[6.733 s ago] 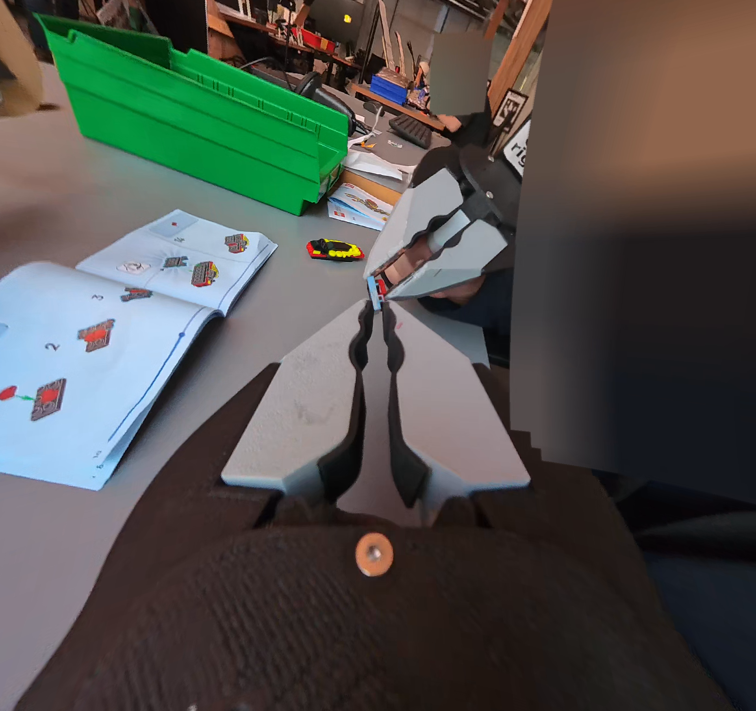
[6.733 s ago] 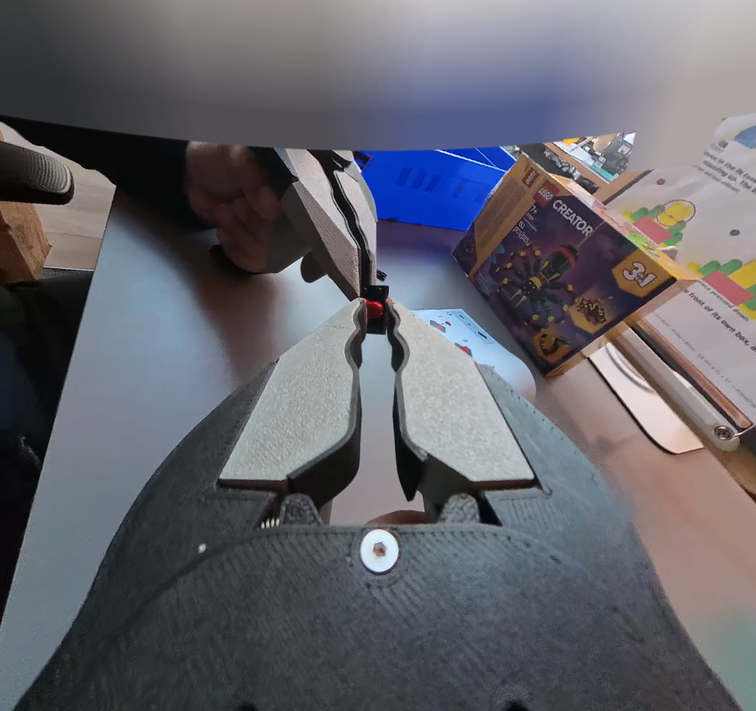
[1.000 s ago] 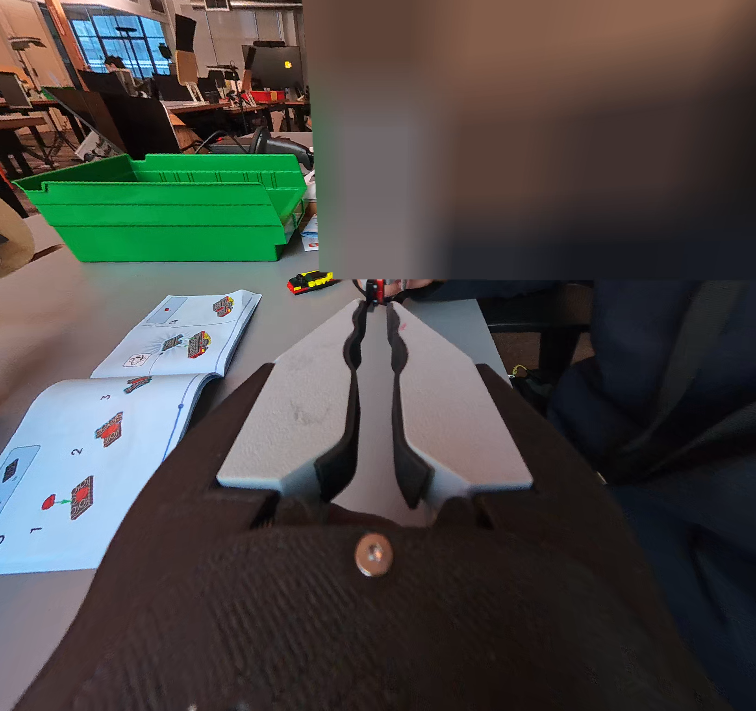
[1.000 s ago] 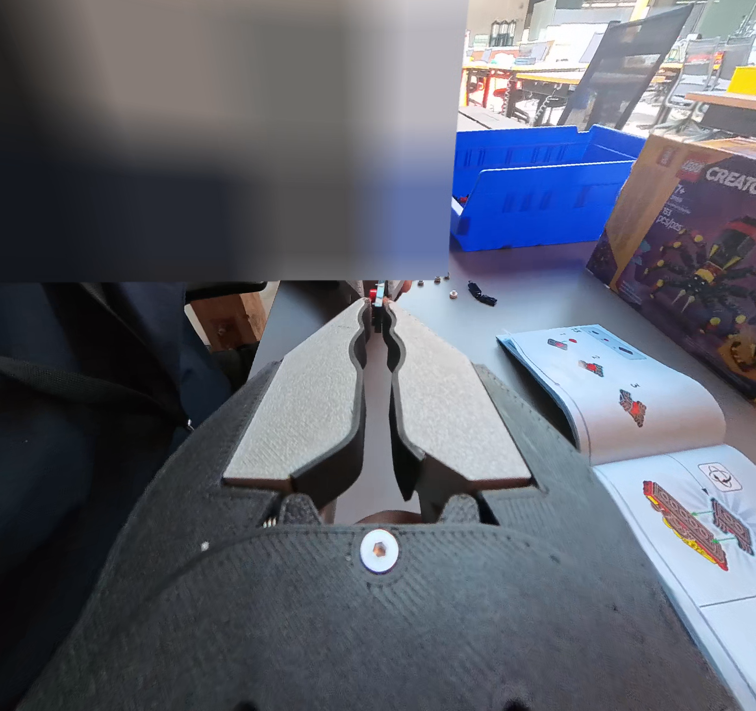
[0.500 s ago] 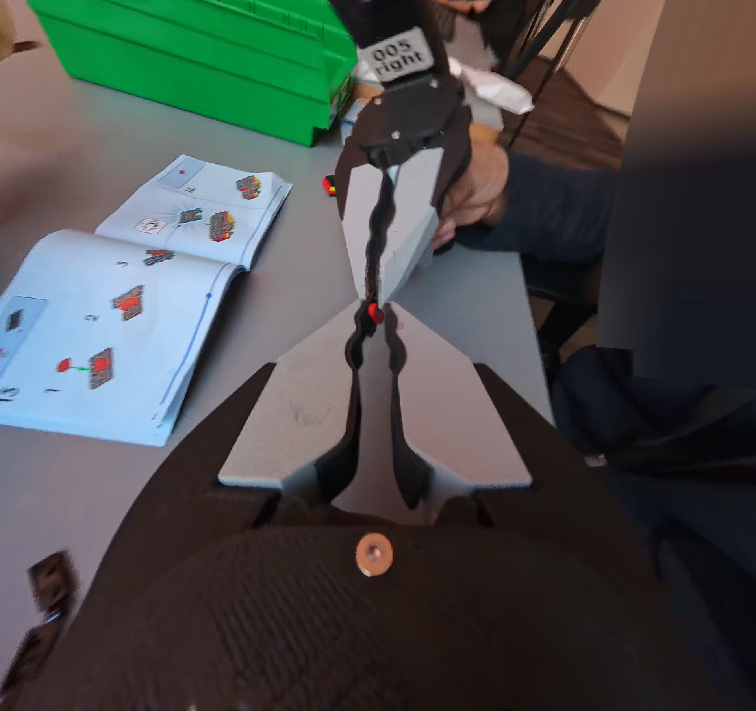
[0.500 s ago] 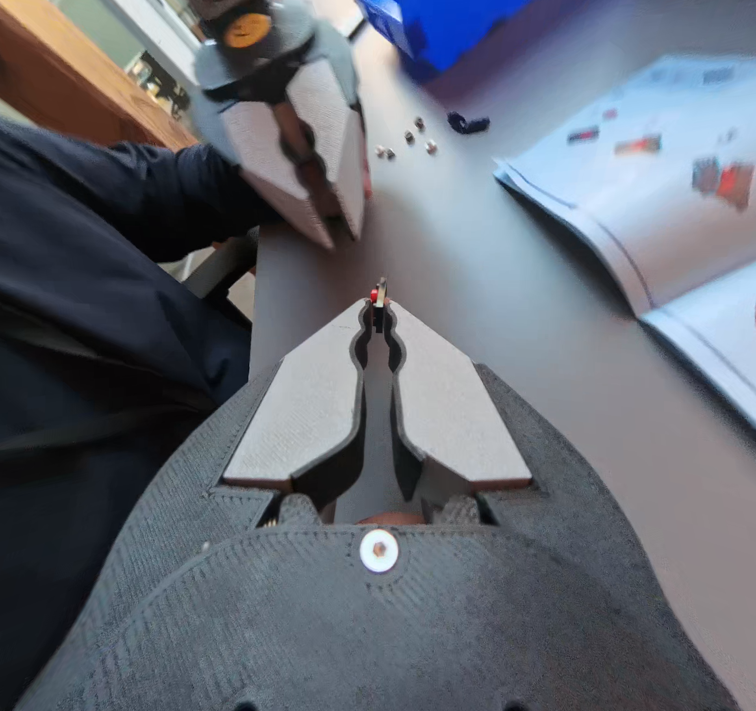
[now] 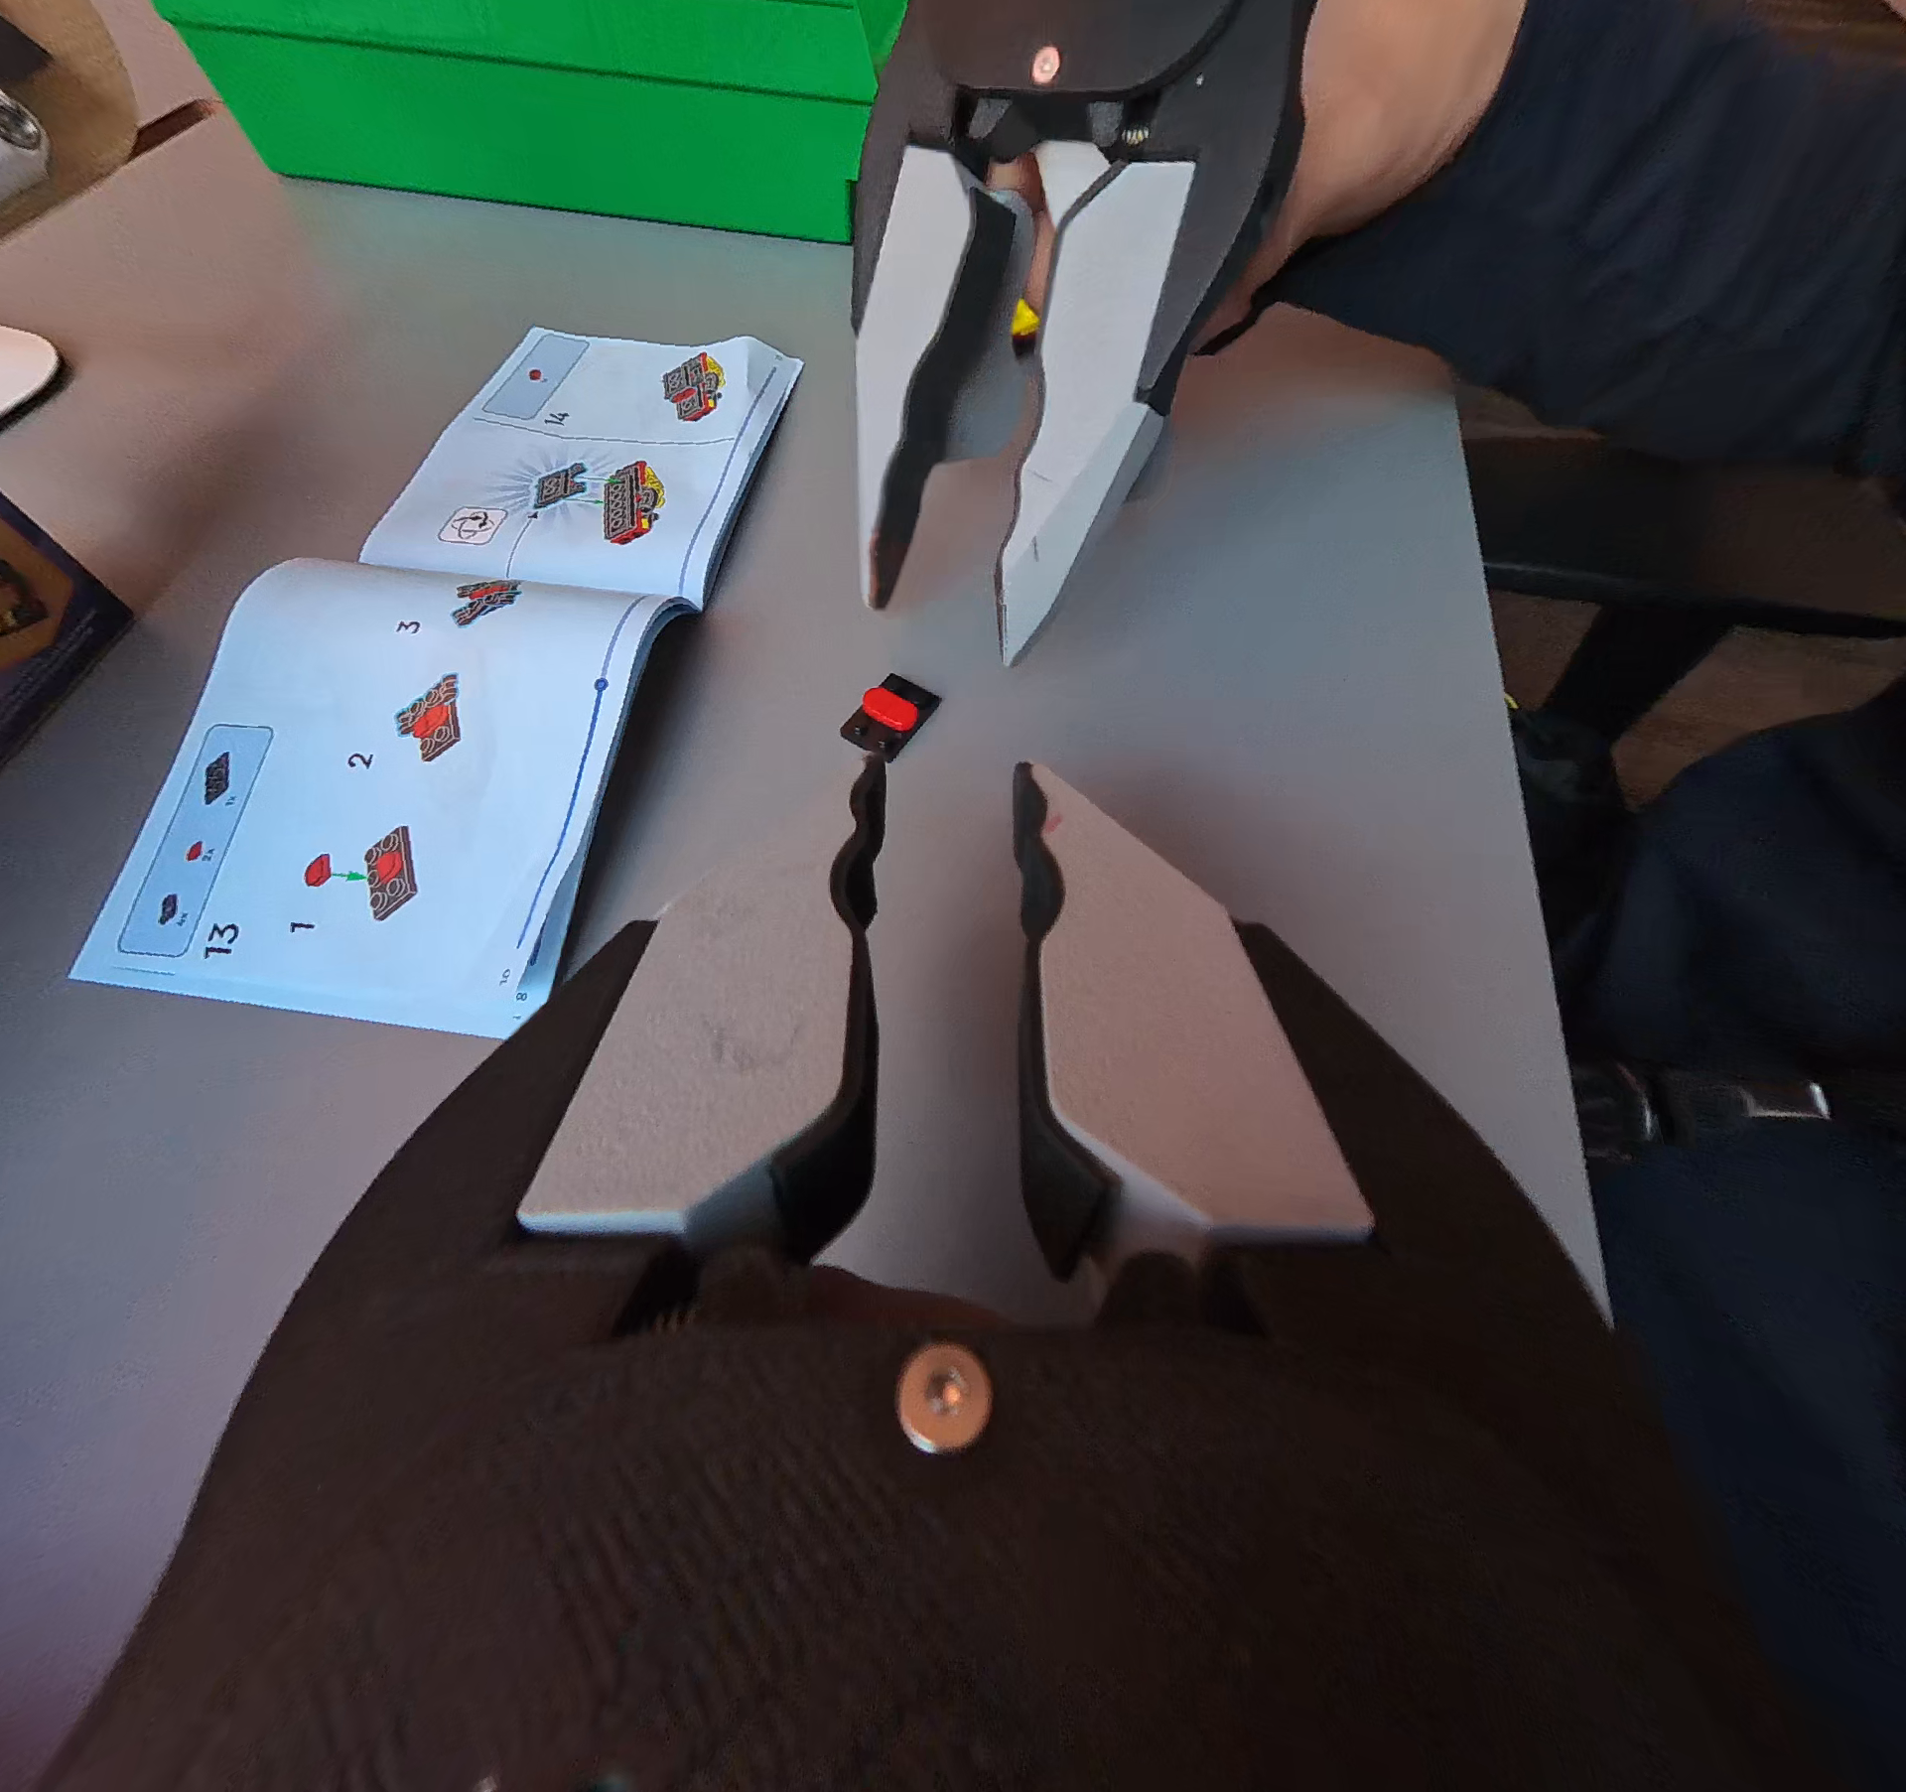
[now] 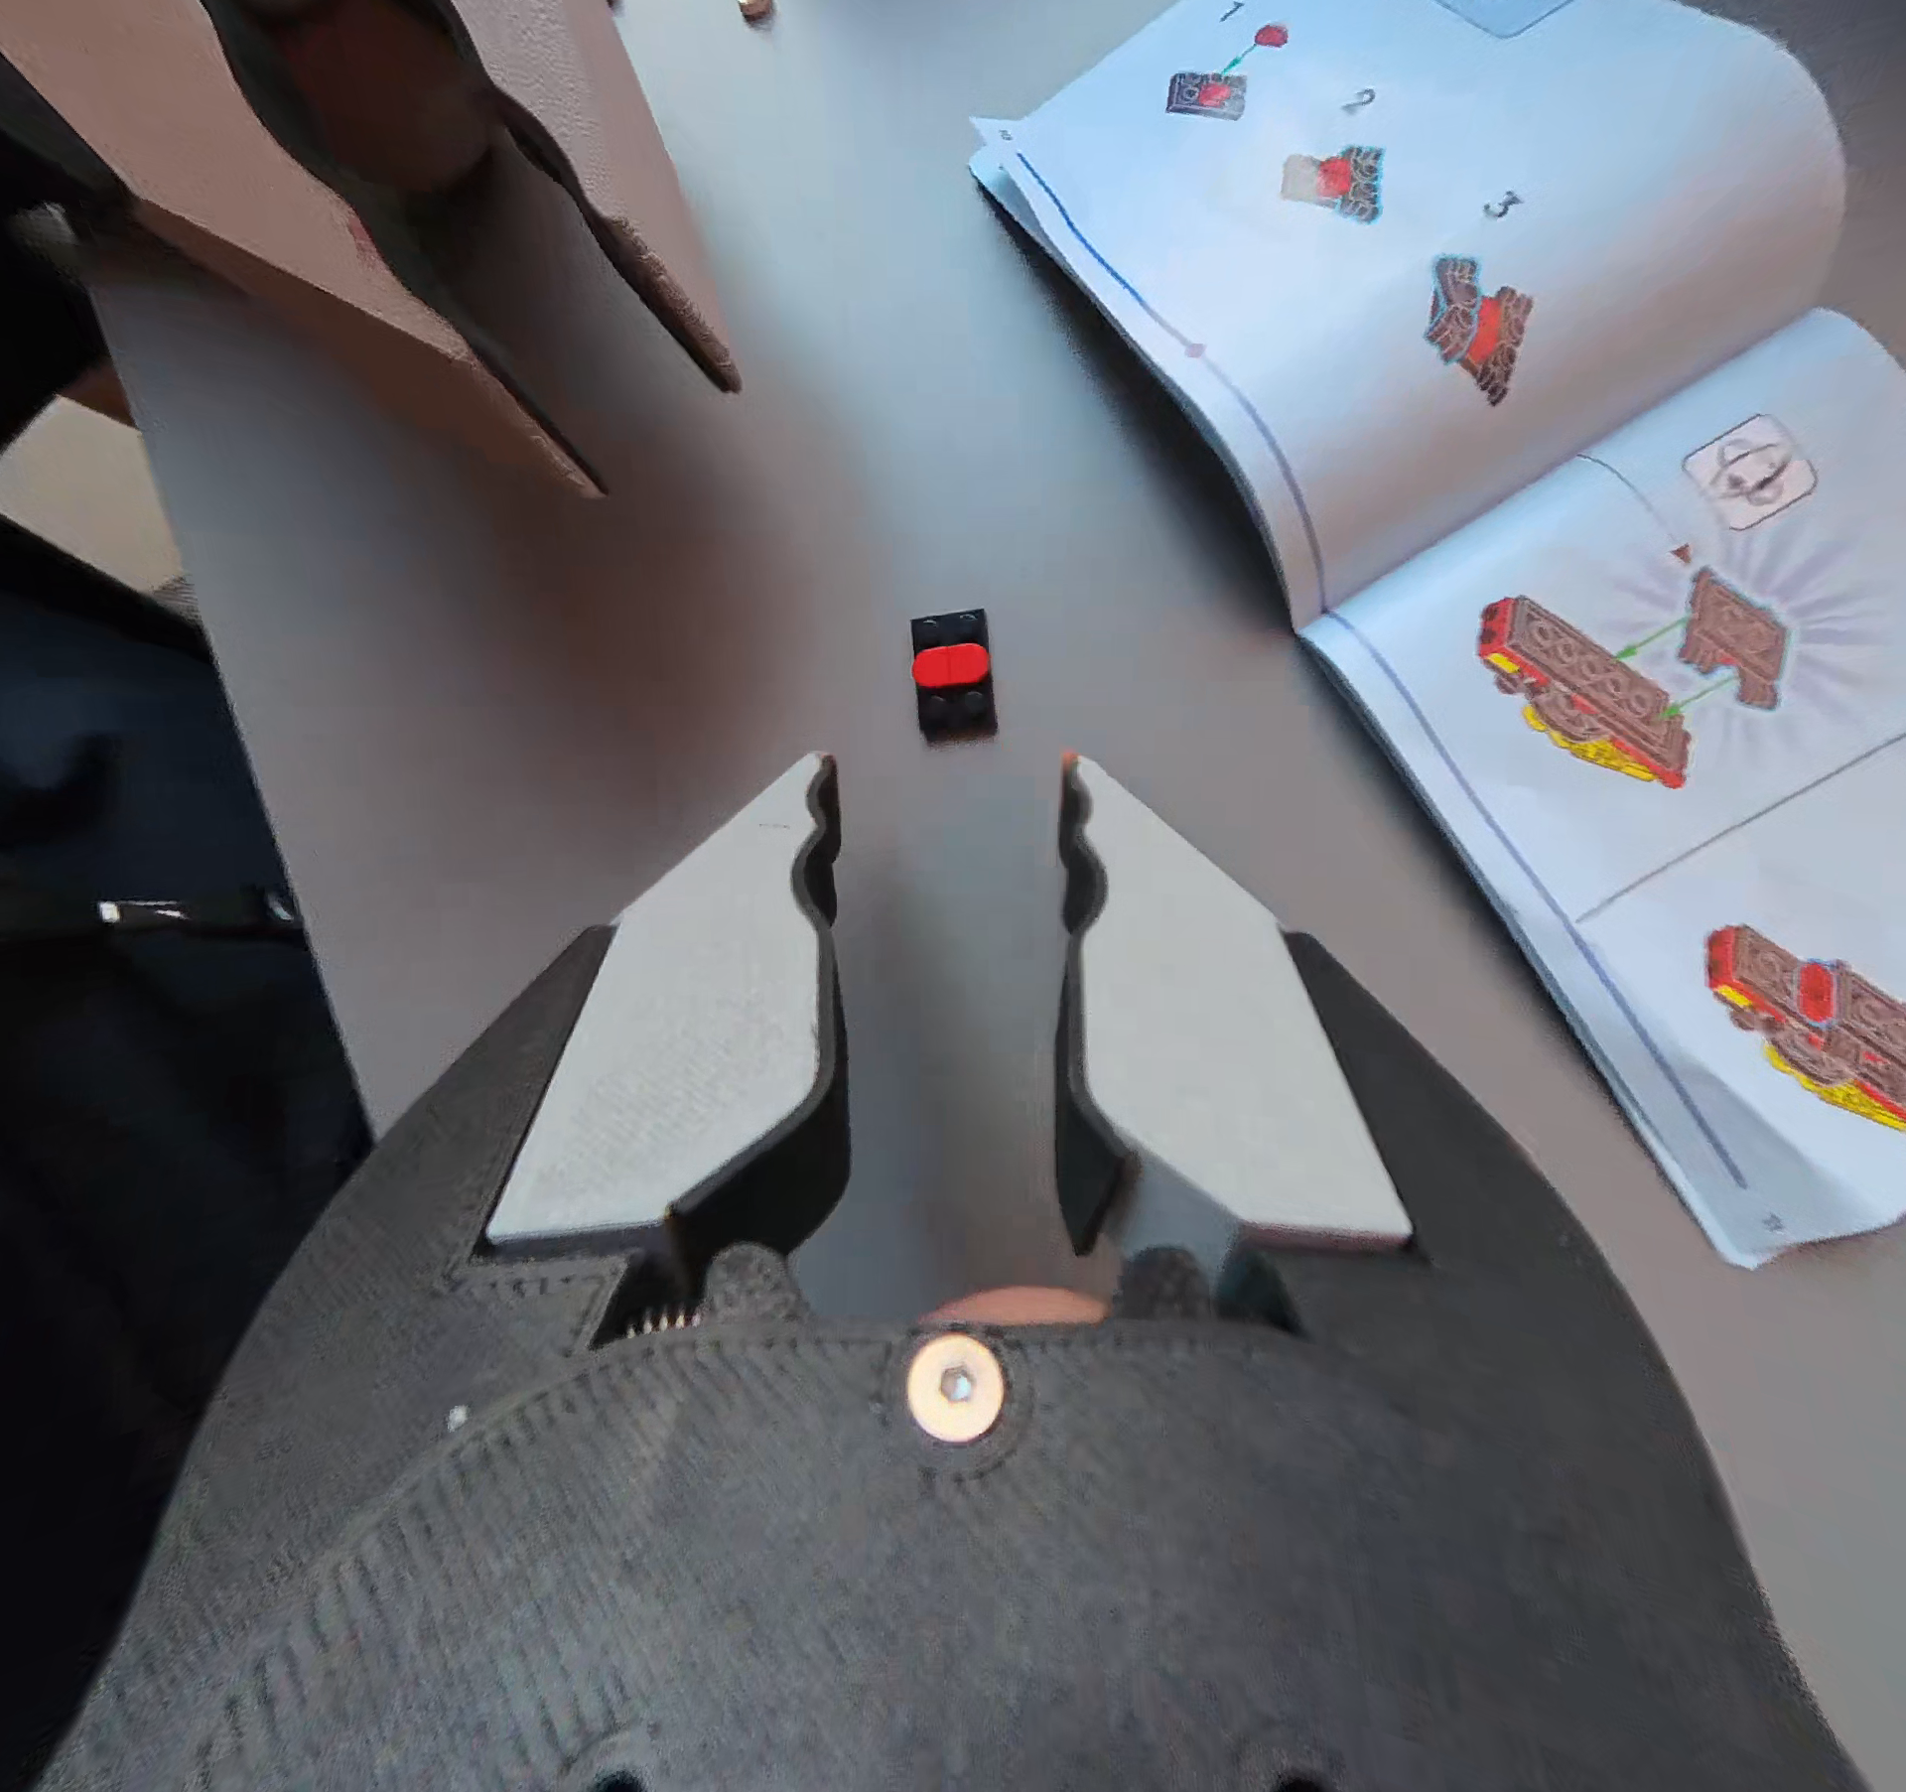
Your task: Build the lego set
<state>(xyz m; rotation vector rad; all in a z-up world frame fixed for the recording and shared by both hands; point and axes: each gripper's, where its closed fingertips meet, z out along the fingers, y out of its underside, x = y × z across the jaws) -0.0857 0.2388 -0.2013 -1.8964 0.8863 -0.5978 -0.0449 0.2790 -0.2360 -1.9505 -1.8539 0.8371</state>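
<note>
Small black plate (image 8: pixel 953 675) with red piece (image 8: pixel 950 665) laid on the table (image 7: pixel 1238 608).
Left gripper (image 7: pixel 944 773) and right gripper (image 8: pixel 947 761) are held open and empty, likely so more pieces can be picked up.

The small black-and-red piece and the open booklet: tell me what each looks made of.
Small black-and-red piece: looks like moulded plastic, with crisp edges, round studs and a smooth red cap with a slight sheen.
Open booklet: printed paper, thin pages curving up from the spine; whether matte or slightly glossy is hard to tell.

My wrist cams both look steeply down at the table (image 7: pixel 309 1175), close, facing each other; shared: small lego piece (image 7: pixel 889 717) (image 8: pixel 953 672), open booklet (image 7: pixel 433 670) (image 8: pixel 1496 463)
</note>
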